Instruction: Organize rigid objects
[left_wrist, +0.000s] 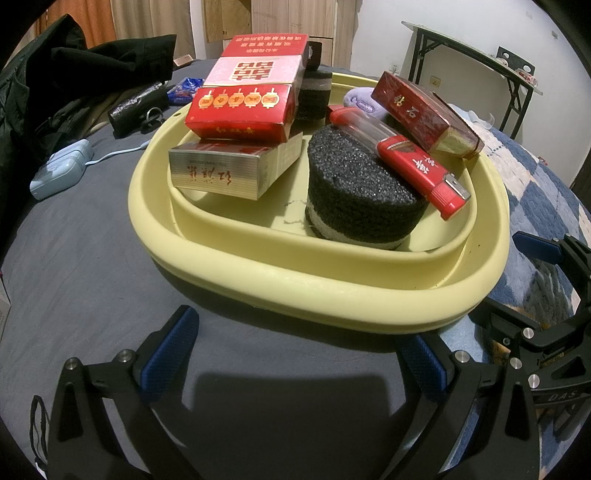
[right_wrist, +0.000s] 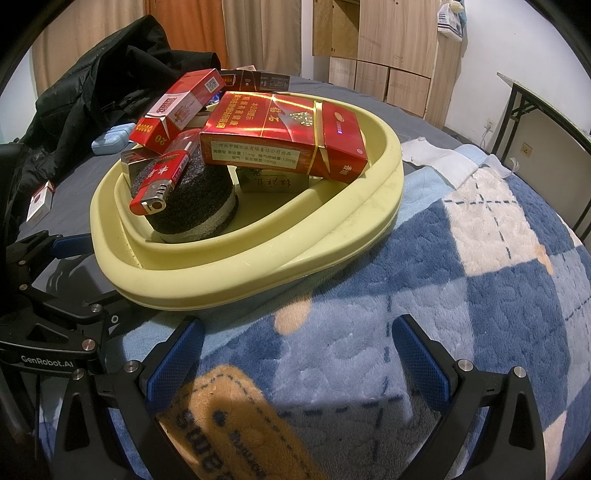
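Observation:
A pale yellow basin (left_wrist: 229, 258) (right_wrist: 258, 258) sits on the bed. In it are a black round sponge block (left_wrist: 354, 199) (right_wrist: 199, 199), a red lighter (left_wrist: 413, 162) (right_wrist: 159, 181) lying on top of the block, a silver cigarette box (left_wrist: 221, 173), a red box (left_wrist: 243, 107) stacked on the silver one, and a dark red box (left_wrist: 424, 110) (right_wrist: 284, 133) leaning over the block. My left gripper (left_wrist: 299, 354) is open and empty just before the basin's near rim. My right gripper (right_wrist: 299, 354) is open and empty over the blanket, right of the basin.
A light blue device (left_wrist: 61, 171) with a cable, black clothing (left_wrist: 74, 74) and a small red-white box (right_wrist: 38, 201) lie on the grey sheet to the left. A blue checked blanket (right_wrist: 461, 277) covers the right side. A folding table (left_wrist: 480, 70) stands behind.

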